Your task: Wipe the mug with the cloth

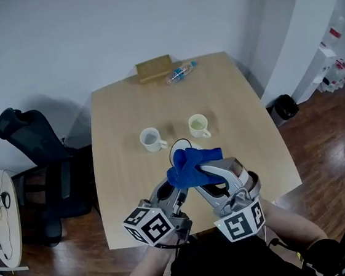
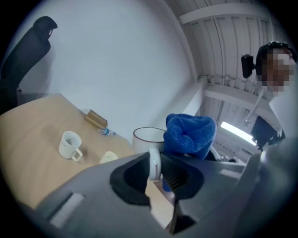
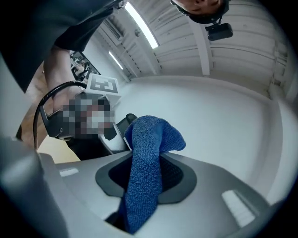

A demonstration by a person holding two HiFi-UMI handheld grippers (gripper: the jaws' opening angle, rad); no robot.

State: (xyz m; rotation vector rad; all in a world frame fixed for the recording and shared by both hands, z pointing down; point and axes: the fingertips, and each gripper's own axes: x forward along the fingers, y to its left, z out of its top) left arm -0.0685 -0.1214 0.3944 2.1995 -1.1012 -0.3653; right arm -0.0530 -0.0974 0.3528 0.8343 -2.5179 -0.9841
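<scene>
We find the left gripper (image 2: 156, 169) fingers closed on the handle of the white ceramic mug (image 2: 146, 139); the right gripper (image 3: 144, 176) fingers clamp the blue terry cloth (image 3: 146, 153).

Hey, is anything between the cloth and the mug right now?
Nothing visible is in the way. The right gripper holds the cloth right beside the rim of the mug, which the left gripper clamps by its handle. Whether the cloth touches the mug cannot be told.

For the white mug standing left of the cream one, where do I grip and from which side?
Grip the white mug by its handle. It stands upright with the handle jutting toward the near edge of the table, so come level from your side, jaws astride the loop.
</scene>
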